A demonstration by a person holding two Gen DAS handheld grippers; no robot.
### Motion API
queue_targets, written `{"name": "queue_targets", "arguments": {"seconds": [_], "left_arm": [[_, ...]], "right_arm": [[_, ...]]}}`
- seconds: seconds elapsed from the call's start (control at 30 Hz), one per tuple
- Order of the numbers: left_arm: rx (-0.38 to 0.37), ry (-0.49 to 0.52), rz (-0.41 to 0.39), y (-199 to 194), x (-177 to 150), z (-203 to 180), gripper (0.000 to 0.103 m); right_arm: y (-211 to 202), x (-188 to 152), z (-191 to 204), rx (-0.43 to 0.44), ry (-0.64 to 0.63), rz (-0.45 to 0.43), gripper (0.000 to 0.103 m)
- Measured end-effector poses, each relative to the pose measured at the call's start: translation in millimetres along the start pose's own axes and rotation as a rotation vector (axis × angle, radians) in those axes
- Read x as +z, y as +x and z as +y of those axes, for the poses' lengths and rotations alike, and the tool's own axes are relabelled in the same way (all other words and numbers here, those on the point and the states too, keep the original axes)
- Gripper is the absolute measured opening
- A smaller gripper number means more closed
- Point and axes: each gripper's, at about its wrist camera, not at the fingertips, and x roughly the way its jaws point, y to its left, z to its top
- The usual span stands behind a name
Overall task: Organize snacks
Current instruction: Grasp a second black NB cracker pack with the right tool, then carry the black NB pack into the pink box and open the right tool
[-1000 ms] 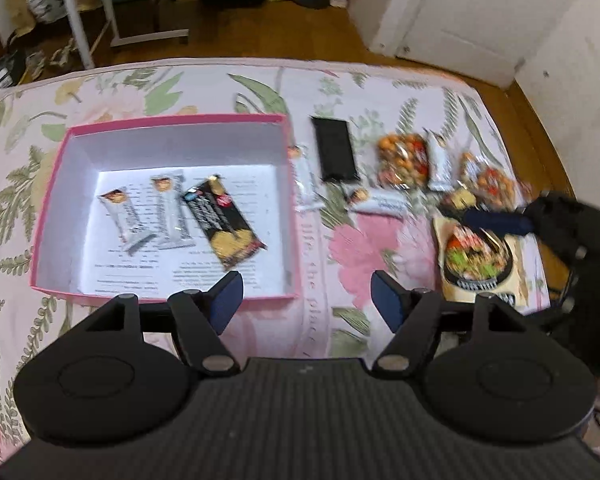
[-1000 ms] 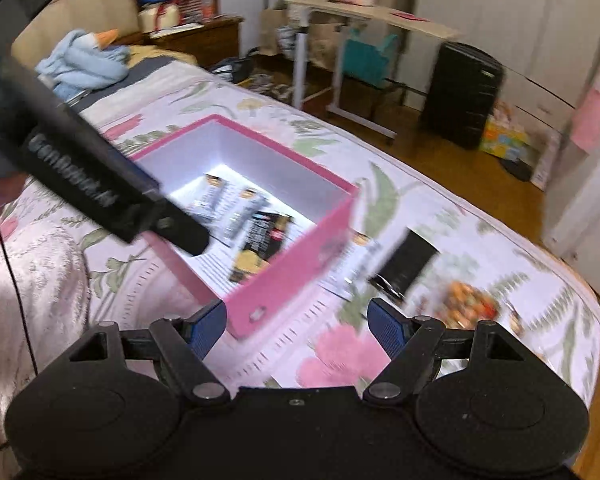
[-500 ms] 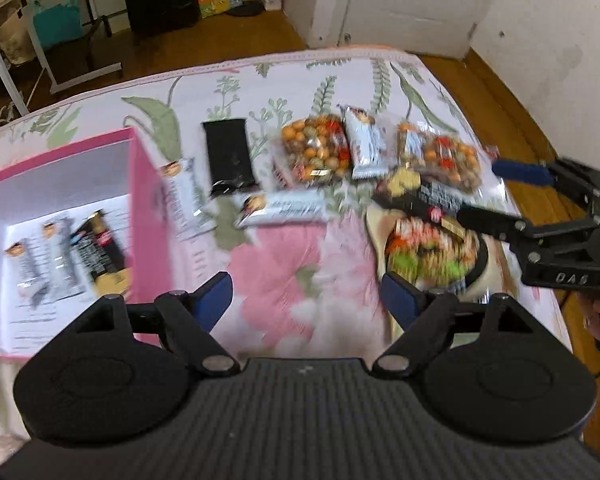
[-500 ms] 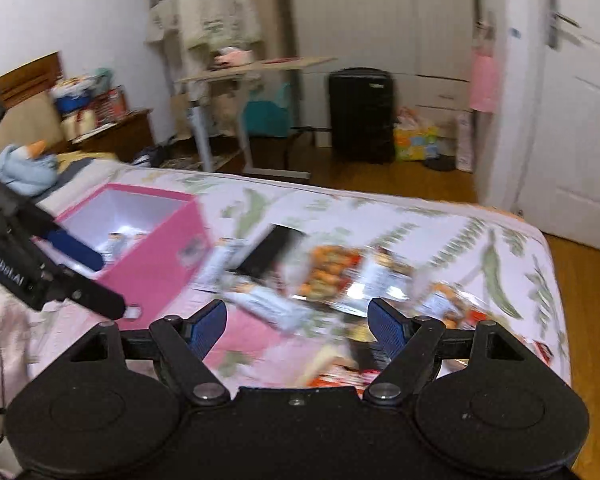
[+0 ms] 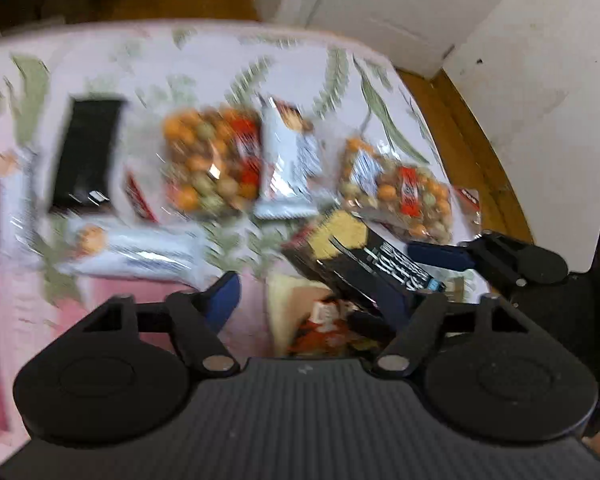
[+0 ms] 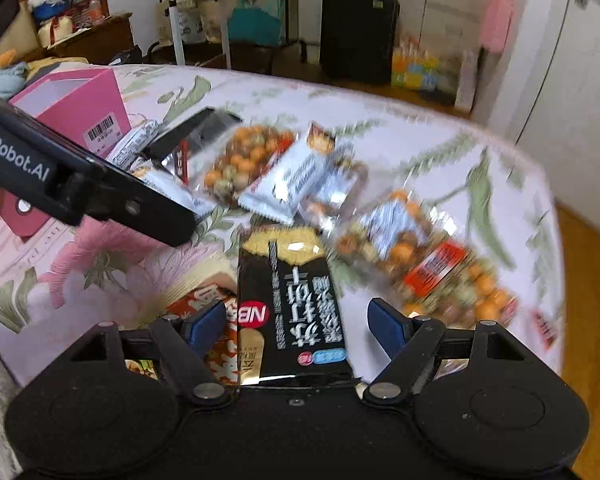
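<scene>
Black and gold, a long cracker packet (image 6: 290, 300) lies on the bed's floral sheet (image 6: 100, 256), directly between the two blue-padded fingers of the right hand-held gripper (image 6: 296, 326). Those fingers stand wide apart, and neither pad touches the wrapper. The packet overlaps a red-printed snack pack (image 6: 204, 312) beneath its left edge.

From the left wrist view, the left hand-held gripper (image 5: 312, 300) hangs over the same spot with its fingers also apart; its jaws have just been closing, with the end of the cracker packet (image 5: 360, 256) and the red-printed pack showing between them, though blur hides whether a pad touches either.

Just beyond lie a white bar wrapper (image 6: 296, 184) and, either side of it, two clear bags of orange and green coated nuts (image 6: 244, 160) (image 6: 440, 264). Farther left are another white bar (image 5: 132, 256), a flat black packet (image 5: 86, 156) and, at the bed's far side, the pink box (image 6: 76, 108).
</scene>
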Motion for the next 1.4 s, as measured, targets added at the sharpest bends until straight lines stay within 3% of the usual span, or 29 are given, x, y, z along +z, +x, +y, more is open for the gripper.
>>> {"name": "queue_targets", "arguments": {"seconds": [0.03, 0.13, 0.3, 0.47, 0.8, 1.17, 1.4], "left_arm": [[0.001, 0.003, 0.023, 8.7, 0.2, -2.5, 0.066], [-0.011, 0.007, 0.045, 24.1, -2.8, -8.4, 0.057], [-0.077, -0.005, 0.009, 25.8, -11.1, -12.5, 0.046], [-0.14, -0.024, 0.04, 9.7, -18.3, -11.0, 0.046], [-0.118, 0.007, 0.06, -43.1, -32.2, -7.7, 0.046], [-0.062, -0.045, 0.102, -114.7, -53.8, 10.4, 0.047], [-0.012, -0.081, 0.08, -158.0, -61.2, 26.1, 0.049]], "right_arm": [[1.3, -0.9, -2.2, 0.015, 0.022, 0.001, 0.08], [-2.4, -3.4, 0.1, 0.039, 0.059, -0.001, 0.054], [-8.9, -4.3, 20.9, -0.039, 0.083, 0.02, 0.053], [-18.6, -6.1, 37.9, -0.061, 0.141, 0.012, 0.052], [-52.0, -8.4, 86.3, -0.081, 0.176, -0.03, 0.052], [-86.0, 5.4, 149.2, -0.021, 0.112, 0.008, 0.052], [-100.0, 22.6, 180.1, 0.041, 0.078, 0.005, 0.052]]}}
